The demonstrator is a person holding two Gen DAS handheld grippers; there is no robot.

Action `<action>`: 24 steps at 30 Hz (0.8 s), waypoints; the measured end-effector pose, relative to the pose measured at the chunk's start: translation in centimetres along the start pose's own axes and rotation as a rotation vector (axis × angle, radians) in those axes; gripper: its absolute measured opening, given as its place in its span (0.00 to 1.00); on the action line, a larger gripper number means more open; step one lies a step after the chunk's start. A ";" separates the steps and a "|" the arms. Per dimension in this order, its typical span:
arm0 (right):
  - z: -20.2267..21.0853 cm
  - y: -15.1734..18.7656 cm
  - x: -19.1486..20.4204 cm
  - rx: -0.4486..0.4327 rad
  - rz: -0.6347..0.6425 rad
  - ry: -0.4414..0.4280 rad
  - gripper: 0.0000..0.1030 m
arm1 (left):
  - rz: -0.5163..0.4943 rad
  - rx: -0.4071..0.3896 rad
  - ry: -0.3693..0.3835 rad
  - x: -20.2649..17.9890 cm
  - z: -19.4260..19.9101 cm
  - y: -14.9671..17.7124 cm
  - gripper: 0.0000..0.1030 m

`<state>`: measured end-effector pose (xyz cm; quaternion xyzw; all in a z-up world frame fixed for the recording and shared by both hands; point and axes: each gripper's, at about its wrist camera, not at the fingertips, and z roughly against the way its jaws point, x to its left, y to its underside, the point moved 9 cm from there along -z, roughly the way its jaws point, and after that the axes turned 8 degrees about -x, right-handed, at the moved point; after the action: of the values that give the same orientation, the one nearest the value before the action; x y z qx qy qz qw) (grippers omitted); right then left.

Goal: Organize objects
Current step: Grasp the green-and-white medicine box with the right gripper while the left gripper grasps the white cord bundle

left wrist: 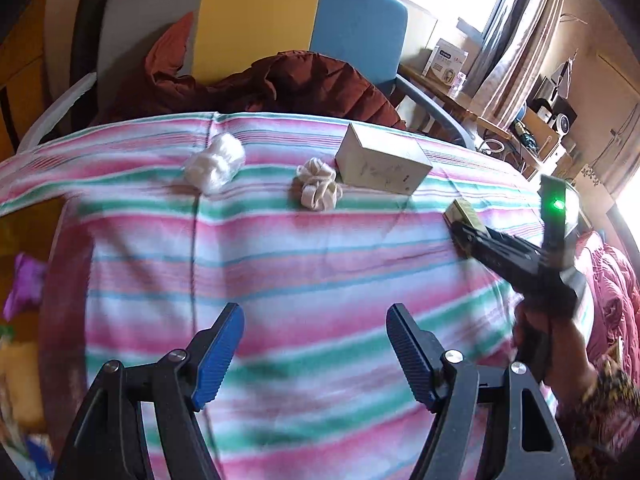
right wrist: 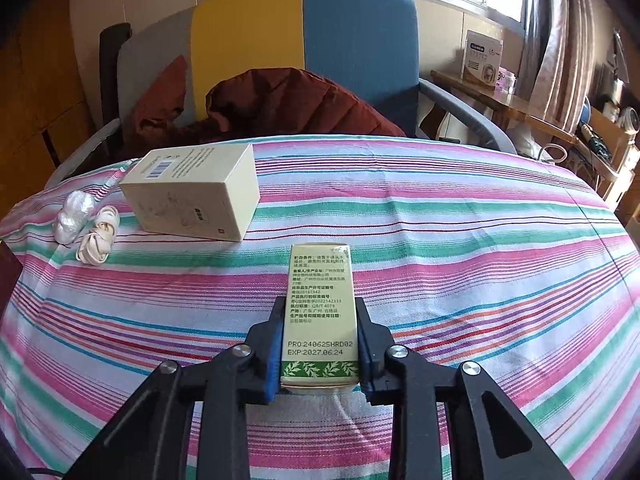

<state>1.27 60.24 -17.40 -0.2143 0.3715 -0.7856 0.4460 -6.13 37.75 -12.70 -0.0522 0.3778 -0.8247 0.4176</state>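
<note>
Behind the striped cloth (right wrist: 460,216), a yellow-and-blue chair (right wrist: 304,48) under a rust-red, perhaps quilted jacket (right wrist: 288,104).

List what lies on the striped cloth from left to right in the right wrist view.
Clear plastic wad → coiled cream cord → cream carton → slim green-printed box, clamped in the right gripper.

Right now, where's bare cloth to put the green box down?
Right gripper is shut on the green box. Bare striped cloth runs right of the beige box and across the near half by the open left gripper. Crowded far left: plastic wad, cord bundle.
</note>
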 end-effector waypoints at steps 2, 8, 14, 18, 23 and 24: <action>-0.1 0.0 0.0 0.000 0.002 0.003 0.29 | -0.018 -0.005 -0.022 -0.3 -1.8 -1.4 0.73; -0.1 0.2 -0.4 0.000 -0.009 0.015 0.29 | -0.056 -0.030 -0.117 -0.4 -7.3 -5.4 0.73; -0.1 0.3 -0.5 -0.007 -0.007 0.025 0.29 | -0.095 -0.049 -0.169 0.3 -11.0 -7.0 0.63; -0.1 0.3 -0.6 -0.009 -0.009 0.032 0.29 | -0.132 -0.080 -0.180 0.1 -11.4 -6.9 0.49; -0.1 0.2 -0.7 -0.011 -0.009 0.040 0.29 | -0.153 -0.099 -0.166 -0.3 -11.1 -6.7 0.32; -0.1 0.2 -0.7 -0.011 -0.008 0.041 0.29 | -0.154 -0.102 -0.167 -0.3 -10.9 -6.6 0.32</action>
<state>1.63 60.81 -17.66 -0.2022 0.3840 -0.7896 0.4338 -14.59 46.75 -16.00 -0.1708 0.3781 -0.8269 0.3796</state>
